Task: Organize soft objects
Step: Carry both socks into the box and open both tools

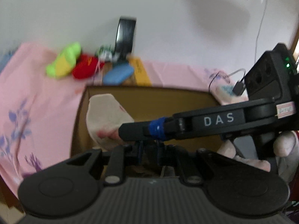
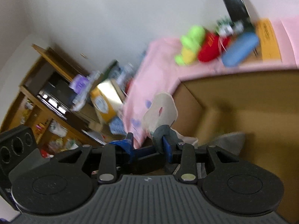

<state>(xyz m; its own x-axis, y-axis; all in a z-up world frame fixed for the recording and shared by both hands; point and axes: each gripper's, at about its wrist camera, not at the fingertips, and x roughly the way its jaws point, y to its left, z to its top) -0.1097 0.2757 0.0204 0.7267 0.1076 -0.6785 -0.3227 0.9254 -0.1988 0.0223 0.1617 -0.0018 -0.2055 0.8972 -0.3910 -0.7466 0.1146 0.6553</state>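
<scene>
Closest in, the left claw (image 1: 149, 145) was shut, its tips mostly hidden behind the right claw's long black finger, which crossed in front of them. Whether it pinched anything could not be told. The right claw (image 2: 147, 145) had its blue-taped fingers standing apart, and a white-gloved right hand (image 1: 284, 145) held its handle. Just beyond the fingertips a white cloth (image 1: 108, 115) stood up, close against the right claw's finger, at the left end of an open cardboard box (image 1: 149, 88). The box sat on a pink flowered sheet (image 1: 37, 102). Farther back on the sheet a green-and-yellow plush (image 1: 63, 61) lay touching a red plush (image 1: 84, 70), with a blue case (image 1: 118, 73) just beside them. Behind these a black round object (image 1: 125, 35) stood upright against the white wall, all somewhat blurred.
</scene>
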